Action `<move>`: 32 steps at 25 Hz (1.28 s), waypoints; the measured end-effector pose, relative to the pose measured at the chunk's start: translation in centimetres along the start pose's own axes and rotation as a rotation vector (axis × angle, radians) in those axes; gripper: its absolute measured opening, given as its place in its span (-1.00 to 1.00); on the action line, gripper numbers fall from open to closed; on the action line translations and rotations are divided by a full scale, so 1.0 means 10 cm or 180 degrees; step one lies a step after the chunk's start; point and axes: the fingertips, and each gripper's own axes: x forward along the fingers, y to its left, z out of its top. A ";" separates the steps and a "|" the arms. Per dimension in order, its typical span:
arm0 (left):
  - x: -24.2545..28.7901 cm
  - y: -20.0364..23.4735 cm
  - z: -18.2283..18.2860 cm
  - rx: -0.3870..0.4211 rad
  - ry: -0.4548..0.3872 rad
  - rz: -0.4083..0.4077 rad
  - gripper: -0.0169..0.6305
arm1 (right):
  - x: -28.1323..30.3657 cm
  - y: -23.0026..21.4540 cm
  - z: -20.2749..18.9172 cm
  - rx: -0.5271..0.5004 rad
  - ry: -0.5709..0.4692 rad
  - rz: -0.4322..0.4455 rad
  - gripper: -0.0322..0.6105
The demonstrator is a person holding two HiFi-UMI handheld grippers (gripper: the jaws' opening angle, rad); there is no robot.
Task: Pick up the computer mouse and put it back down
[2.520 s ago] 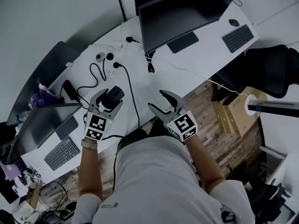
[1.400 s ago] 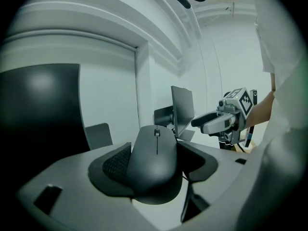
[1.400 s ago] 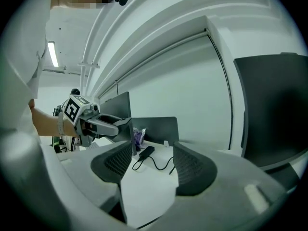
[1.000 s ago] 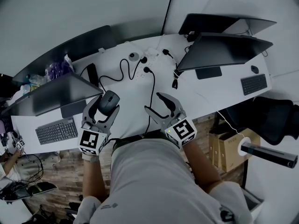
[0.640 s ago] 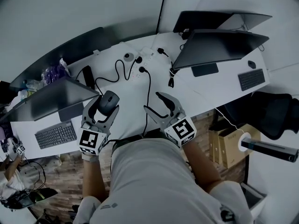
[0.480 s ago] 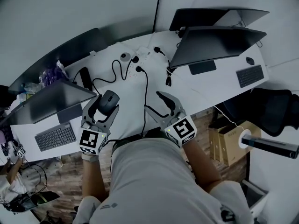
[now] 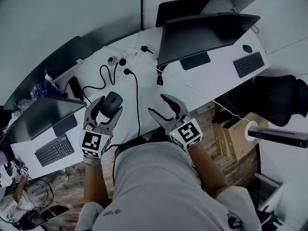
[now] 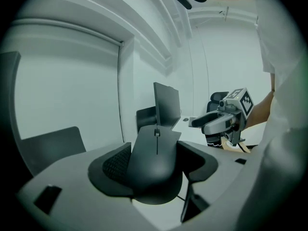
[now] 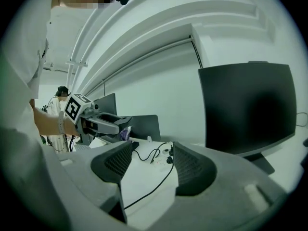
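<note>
Left tool (image 7: 107,109) has the mouse (image 7: 113,101): jaws closed onto its two long sides, pads about mid-body. In the left gripper view the mouse (image 8: 155,162) fills the gap between the jaws, wheel end pointing away from me, tail end toward the tool body. So its long axis runs along the jaws, not across them.

Right tool (image 7: 157,104) is spread wide with nothing in it. The right gripper view shows only bare counter and a black cable (image 9: 153,189) through the gap. It sits well apart from the mouse, on the other side of that cable (image 7: 138,105).

Position: the mouse is over the front strip of the white counter (image 7: 211,76), near my edge and just left of the cable. I read it as held off the surface, since the left gripper view shows white counter below it, but I can't confirm the gap.

Key relation for the put-down: the counter is straight below the mouse and the spot looks bare, so it's a plain vertical drop on the left side with no reorienting. The mouse looks roughly level in the jaws, so it should land flat. One thing to watch: the cable is near the tool's right jaw, so I'd keep the descent left of it. The right tool has no part in this.
</note>
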 end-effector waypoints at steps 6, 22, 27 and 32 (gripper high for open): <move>0.35 -0.25 -0.05 0.0050 0.0123 -0.0225 -0.05 | -0.30 -0.25 -0.13 0.0077 0.0040 -0.0236 -0.08; 1.27 -0.99 -0.35 0.0166 0.0510 -0.0806 -0.05 | -1.14 -0.81 -0.57 0.0352 0.0157 -0.0861 -0.08; 1.51 -1.18 -0.61 0.0161 0.0796 -0.0921 -0.05 | -1.36 -0.93 -0.74 0.0451 0.0204 -0.1025 -0.08; 1.74 -1.32 -0.79 0.0154 0.0928 -0.1004 -0.05 | -1.55 -1.02 -0.90 0.0547 0.0277 -0.1175 -0.08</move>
